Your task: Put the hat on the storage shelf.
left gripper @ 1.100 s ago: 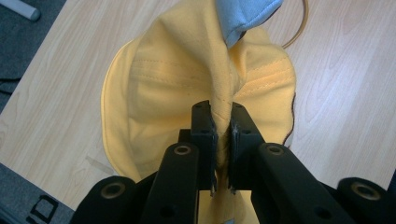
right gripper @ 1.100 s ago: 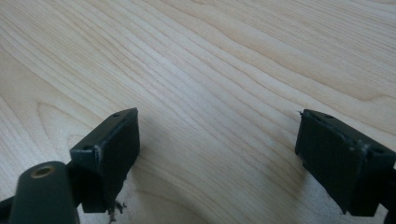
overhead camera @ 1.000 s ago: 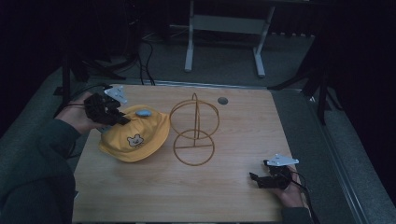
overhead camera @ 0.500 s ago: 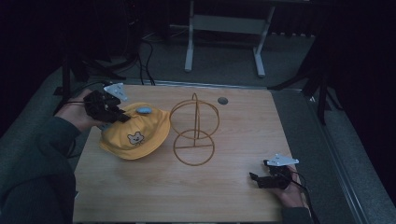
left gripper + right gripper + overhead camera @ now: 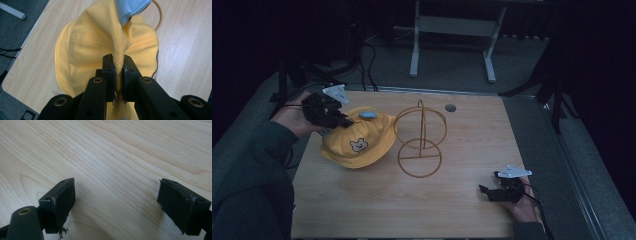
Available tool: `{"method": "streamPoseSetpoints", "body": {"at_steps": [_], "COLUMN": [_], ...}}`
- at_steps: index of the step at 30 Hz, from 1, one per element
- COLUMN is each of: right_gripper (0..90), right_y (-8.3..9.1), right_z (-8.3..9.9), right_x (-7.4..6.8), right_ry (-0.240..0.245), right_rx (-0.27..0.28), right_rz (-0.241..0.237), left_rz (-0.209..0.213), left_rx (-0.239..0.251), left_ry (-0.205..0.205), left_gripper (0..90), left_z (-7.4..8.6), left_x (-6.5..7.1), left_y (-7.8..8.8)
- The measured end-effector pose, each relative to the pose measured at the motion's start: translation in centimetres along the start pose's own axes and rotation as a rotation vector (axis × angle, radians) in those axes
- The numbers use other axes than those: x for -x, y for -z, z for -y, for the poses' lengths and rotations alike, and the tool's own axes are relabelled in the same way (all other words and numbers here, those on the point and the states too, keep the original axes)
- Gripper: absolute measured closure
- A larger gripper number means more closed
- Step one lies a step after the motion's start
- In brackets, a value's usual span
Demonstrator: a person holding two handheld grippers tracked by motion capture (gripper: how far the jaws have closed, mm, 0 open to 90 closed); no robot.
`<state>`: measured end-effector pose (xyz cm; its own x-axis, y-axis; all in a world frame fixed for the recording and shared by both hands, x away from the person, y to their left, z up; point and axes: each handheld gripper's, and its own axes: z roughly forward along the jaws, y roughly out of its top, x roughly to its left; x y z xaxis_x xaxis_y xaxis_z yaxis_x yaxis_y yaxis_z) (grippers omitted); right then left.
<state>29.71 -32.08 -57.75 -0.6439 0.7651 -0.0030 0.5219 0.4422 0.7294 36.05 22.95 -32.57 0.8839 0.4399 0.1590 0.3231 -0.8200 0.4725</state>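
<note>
Wooden table [image 5: 452, 200], left gripper [image 5: 119, 75] fingers clamped on yellow hat [image 5: 357, 145] brim, right gripper [image 5: 117, 202] low, fingers apart.

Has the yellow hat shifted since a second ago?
Yes, slightly: the yellow hat, pinched by the left gripper, lifted and edged toward the wire stand.

Dim lab or studio: wooden table [image 5: 462, 210], floor cables [image 5: 367, 55], metal stand [image 5: 452, 30].
</note>
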Motion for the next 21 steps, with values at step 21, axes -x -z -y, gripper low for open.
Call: {"method": "streamPoseSetpoints", "body": {"at_steps": [21], "right_gripper": [14.6], "right_y": [0.0], "right_z": [0.0], "right_x": [0.0], "right_ry": [0.001], "right_rx": [-0.003], "right_rz": [0.000], "left_rz": [-0.038], "left_rx": [0.035], "left_ry": [0.019], "left_gripper": [83.5], "left_z": [-0.2], "left_x": [-0.9], "left_y": [2.5]}}
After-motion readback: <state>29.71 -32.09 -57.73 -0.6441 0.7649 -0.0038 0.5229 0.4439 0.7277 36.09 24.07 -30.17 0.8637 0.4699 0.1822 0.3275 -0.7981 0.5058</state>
